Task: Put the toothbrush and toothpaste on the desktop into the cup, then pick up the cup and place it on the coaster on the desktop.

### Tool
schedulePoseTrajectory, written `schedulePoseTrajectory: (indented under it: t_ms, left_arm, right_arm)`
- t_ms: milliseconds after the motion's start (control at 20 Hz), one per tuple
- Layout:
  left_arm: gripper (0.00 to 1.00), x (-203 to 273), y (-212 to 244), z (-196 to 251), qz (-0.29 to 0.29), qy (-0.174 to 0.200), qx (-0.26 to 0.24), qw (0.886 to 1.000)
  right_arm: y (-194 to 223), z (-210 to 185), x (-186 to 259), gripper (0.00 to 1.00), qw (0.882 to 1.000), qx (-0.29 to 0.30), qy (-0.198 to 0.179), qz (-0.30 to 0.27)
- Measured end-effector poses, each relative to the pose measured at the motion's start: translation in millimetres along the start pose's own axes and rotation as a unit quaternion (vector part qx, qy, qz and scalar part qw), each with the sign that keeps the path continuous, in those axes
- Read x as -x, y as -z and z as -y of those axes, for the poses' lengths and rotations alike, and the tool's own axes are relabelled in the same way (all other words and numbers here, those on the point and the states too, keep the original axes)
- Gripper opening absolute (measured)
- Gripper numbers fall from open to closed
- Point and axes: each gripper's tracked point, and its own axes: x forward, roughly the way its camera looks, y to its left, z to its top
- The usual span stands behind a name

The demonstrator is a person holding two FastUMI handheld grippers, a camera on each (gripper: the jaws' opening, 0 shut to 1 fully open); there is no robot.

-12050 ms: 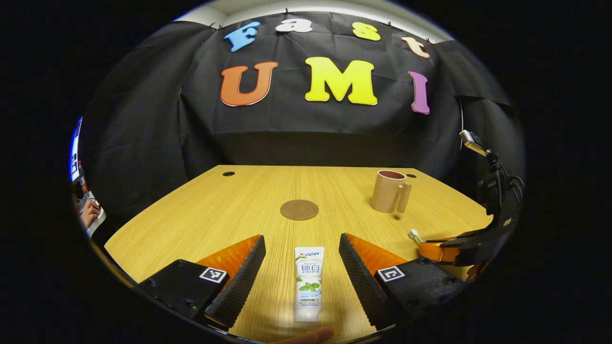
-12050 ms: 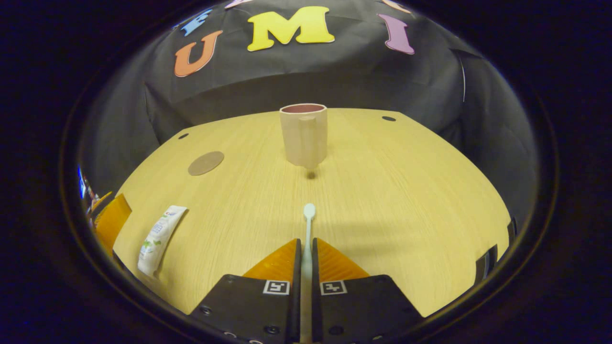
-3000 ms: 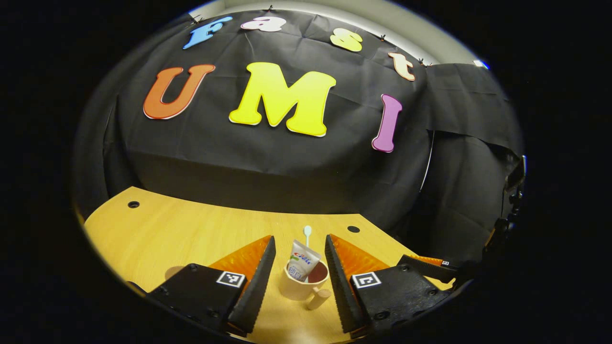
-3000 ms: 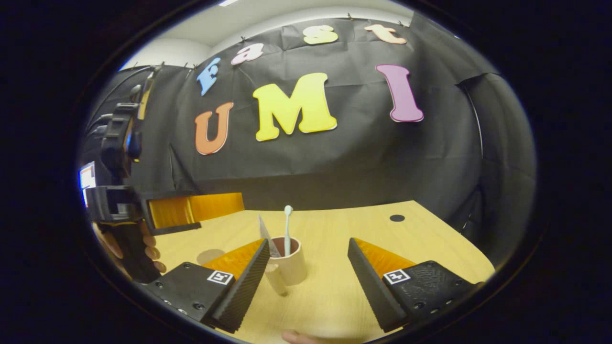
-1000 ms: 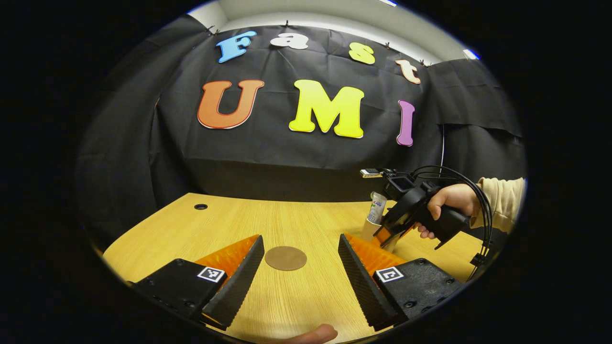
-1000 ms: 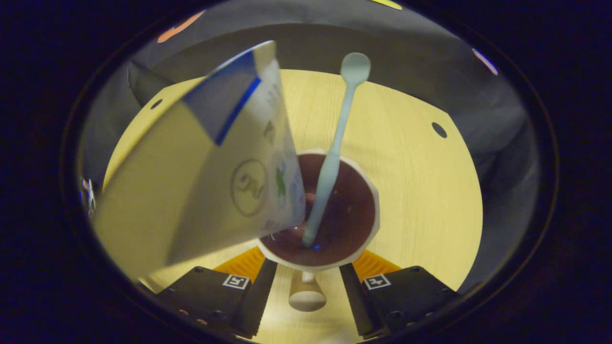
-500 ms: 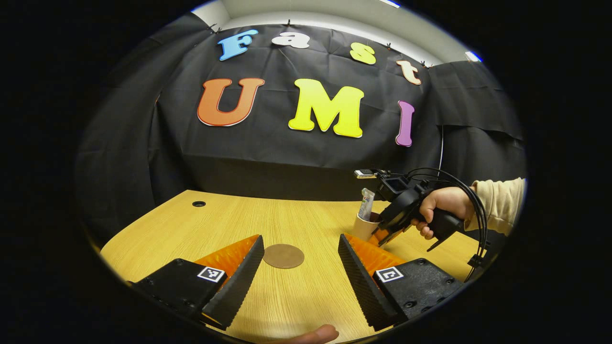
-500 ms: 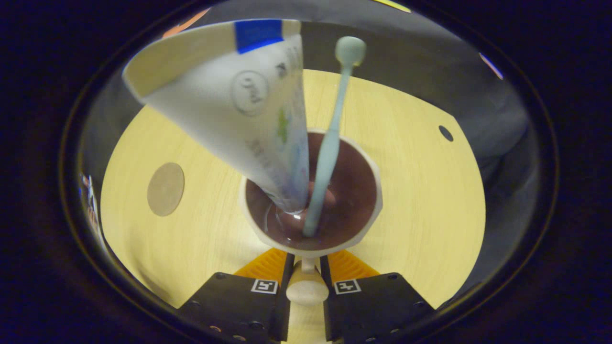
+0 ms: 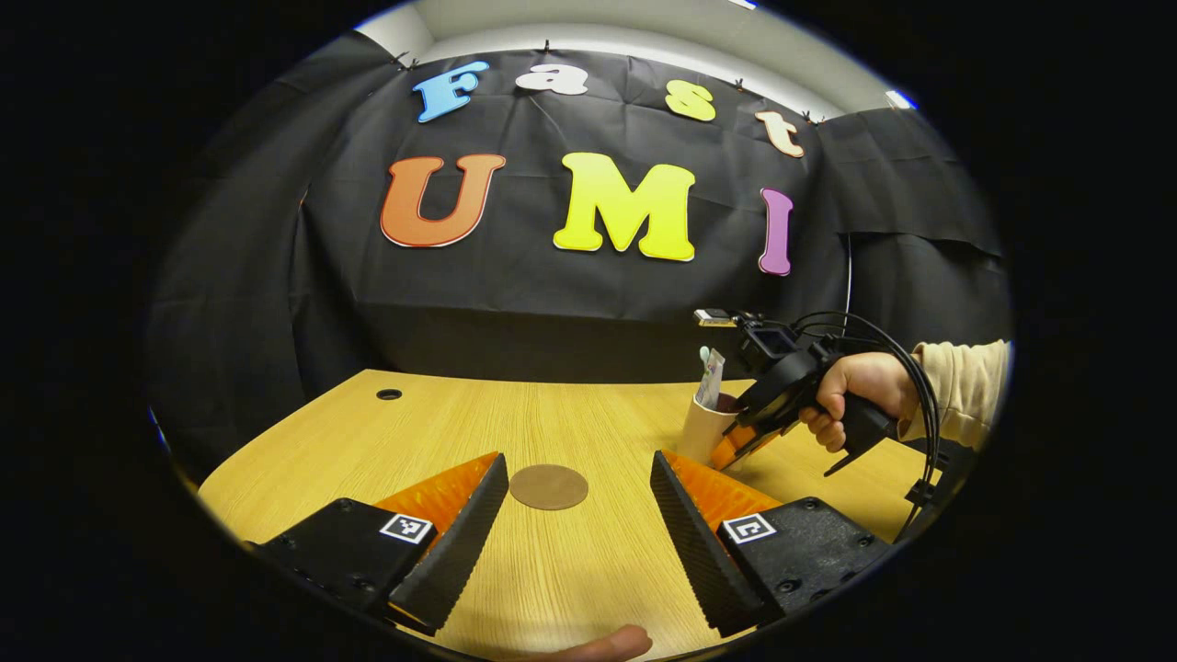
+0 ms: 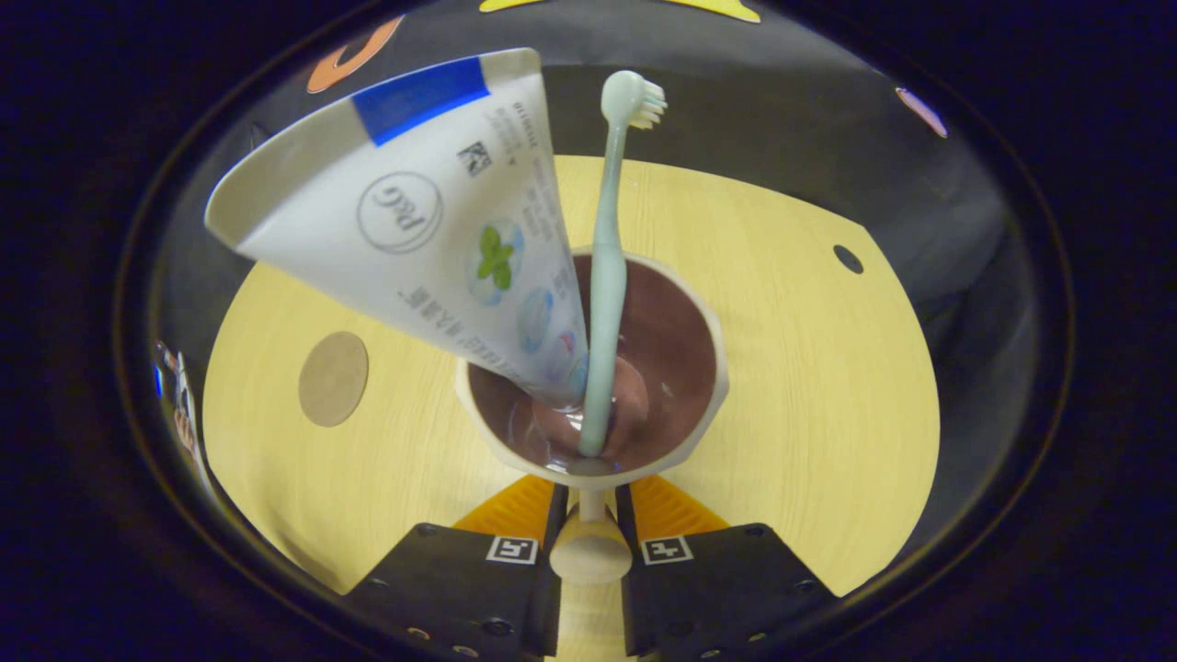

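In the left gripper view the left gripper (image 9: pixel 579 515) hangs wide open and empty over the desk (image 9: pixel 441 432) — the coaster (image 9: pixel 549 486) between its fingers. Rightward, the right gripper (image 10: pixel 588 524) pinches the cup (image 10: pixel 703 368) handle; toothpaste (image 10: pixel 432 221) and toothbrush (image 10: pixel 602 276) stand inside.
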Motion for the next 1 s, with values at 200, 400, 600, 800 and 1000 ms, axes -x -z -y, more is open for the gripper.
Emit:
schedulePoseTrajectory:
  t_ms: [200, 400, 600, 800, 1000]
  left_arm:
    - [0.98, 9.1, 0.4, -1.4, 0.001, -0.004, -0.002, 1.0]
    - [0.98, 22.1, 3.2, -13.1, 0.009, -0.013, 0.0, 1.0]
    - [0.98, 34.5, 10.3, -31.7, 0.006, -0.027, 0.005, 1.0]
    - [0.99, 46.8, 15.7, -54.4, 0.003, -0.046, 0.004, 0.999]
    - [0.99, 58.7, 17.4, -73.3, 0.0, -0.065, 0.008, 0.998]
  right_arm:
    - [-5.2, -0.8, -1.7, 0.25, 1.0, 0.012, -0.007, 0.018]
    - [-9.4, -4.9, -0.7, 0.24, 0.999, 0.03, -0.011, 0.026]
    - [-12.0, -15.5, -2.6, 0.25, 0.998, 0.054, -0.021, 0.026]
    - [-12.9, -24.7, -4.9, 0.25, 0.996, 0.079, -0.038, 0.021]
    - [-14.1, -34.2, -7.9, 0.25, 0.993, 0.103, -0.048, 0.014]
